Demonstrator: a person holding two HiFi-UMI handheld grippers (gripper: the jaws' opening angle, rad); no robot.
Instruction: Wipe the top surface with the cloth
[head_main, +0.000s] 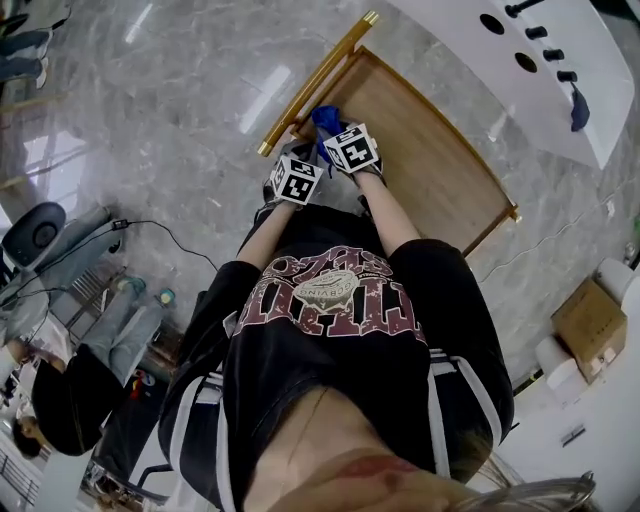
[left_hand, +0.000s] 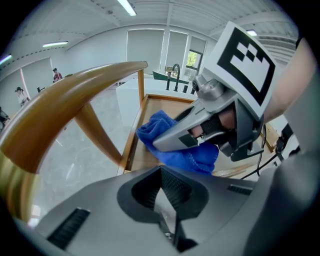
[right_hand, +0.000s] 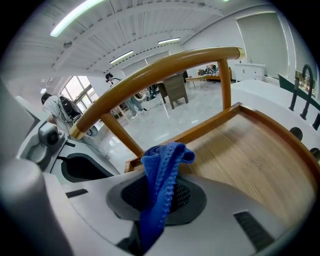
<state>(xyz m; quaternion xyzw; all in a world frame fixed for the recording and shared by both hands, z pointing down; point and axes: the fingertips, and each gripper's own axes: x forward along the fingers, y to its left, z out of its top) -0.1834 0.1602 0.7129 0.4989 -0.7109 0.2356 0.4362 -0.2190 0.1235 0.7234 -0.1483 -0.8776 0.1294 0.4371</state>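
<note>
Cloth (right_hand: 162, 167) pinched in right gripper (right_hand: 156, 202) at the wooden top (right_hand: 250, 160) edge below the rail (right_hand: 150, 75); left gripper (left_hand: 167, 202) clenched empty alongside; open wood beyond.

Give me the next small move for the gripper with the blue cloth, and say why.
Probably lower the right gripper so the blue knitted cloth presses flat on the rimmed wooden top surface. Its jaws are shut on the cloth, which is bunched at the corner by the curved wooden rail, with bare wood stretching ahead.

Left tool (left_hand: 166, 201), jaws together; just beyond, right tool (left_hand: 167, 138) with blue cloth (left_hand: 201, 158) over wooden top (left_hand: 141, 161)
</note>
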